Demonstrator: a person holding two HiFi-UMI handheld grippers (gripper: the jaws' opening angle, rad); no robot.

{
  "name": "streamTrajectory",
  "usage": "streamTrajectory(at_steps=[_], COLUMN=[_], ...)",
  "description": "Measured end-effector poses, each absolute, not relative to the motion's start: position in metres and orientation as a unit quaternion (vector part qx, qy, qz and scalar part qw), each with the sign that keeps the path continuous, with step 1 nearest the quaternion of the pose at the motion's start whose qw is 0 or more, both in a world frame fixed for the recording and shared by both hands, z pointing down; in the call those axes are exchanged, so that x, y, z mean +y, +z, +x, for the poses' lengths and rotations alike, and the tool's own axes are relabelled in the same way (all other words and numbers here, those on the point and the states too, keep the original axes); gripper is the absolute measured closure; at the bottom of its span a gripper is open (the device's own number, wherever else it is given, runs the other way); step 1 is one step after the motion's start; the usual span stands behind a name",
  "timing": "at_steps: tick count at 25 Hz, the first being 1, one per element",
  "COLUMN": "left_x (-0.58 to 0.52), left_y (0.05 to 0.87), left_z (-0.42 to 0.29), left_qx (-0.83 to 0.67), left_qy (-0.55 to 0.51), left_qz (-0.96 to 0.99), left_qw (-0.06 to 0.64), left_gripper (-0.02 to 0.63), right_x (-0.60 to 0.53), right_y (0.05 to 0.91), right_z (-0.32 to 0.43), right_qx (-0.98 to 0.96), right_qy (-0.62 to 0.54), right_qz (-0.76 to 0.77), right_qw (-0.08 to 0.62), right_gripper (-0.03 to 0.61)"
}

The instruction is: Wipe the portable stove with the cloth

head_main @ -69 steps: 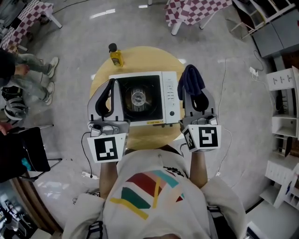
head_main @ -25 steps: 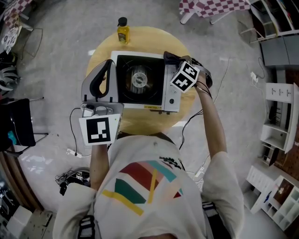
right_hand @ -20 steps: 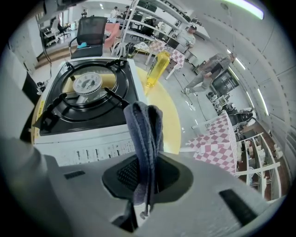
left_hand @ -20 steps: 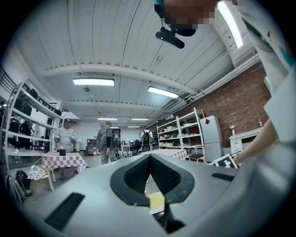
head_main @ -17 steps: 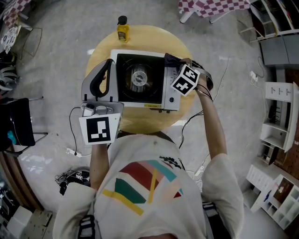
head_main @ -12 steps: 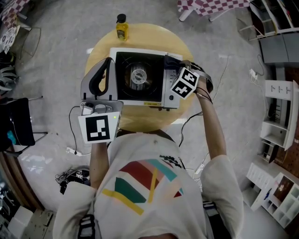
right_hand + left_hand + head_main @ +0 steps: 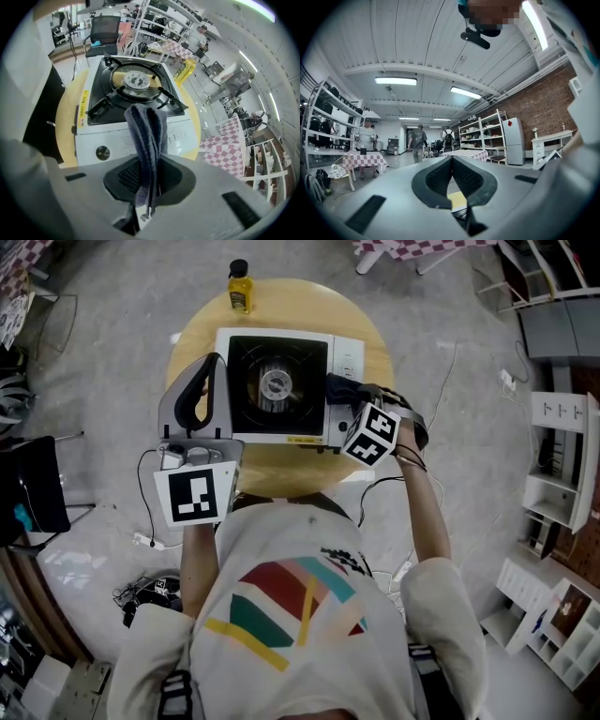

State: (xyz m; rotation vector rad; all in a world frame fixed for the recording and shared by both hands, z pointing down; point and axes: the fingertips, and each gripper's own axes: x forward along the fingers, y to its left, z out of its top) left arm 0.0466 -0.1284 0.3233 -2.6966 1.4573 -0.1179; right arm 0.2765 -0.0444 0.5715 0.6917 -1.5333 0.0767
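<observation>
The white portable stove (image 7: 281,432) with its black top and round burner (image 7: 275,382) sits on a round wooden table (image 7: 370,334). My right gripper (image 7: 354,401) is shut on a dark blue cloth (image 7: 342,388) at the stove's right side, over the control panel. In the right gripper view the cloth (image 7: 146,133) stands up from the right gripper (image 7: 149,168), in front of the stove (image 7: 136,140) and its knob (image 7: 102,152). My left gripper (image 7: 216,367) hangs shut and empty along the stove's left edge. In the left gripper view, the left gripper (image 7: 451,159) points out across the room.
A yellow bottle (image 7: 240,287) stands at the table's far edge, also the bottle (image 7: 186,70) in the right gripper view. Cables (image 7: 141,592) lie on the floor at left. White shelves (image 7: 558,474) stand at right. People (image 7: 418,140) walk far off.
My right gripper has carried the cloth from beside the table onto the stove's right panel, then slid it toward the front edge. The left gripper has stayed put.
</observation>
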Motion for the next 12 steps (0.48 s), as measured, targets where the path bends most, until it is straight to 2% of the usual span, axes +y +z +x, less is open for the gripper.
streamTrajectory(at_steps=[12], left_x=[-0.128], left_y=[0.328], left_z=[0.044], left_qx=[0.469], left_qy=[-0.039], left_qz=[-0.882], left_qw=[0.033], left_gripper=[0.609], right_x=[0.033], right_y=[0.574], right_z=[0.251], right_qx=[-0.7], right_qy=[0.079], right_qz=[0.26], right_qw=[0.661], right_gripper=[0.545])
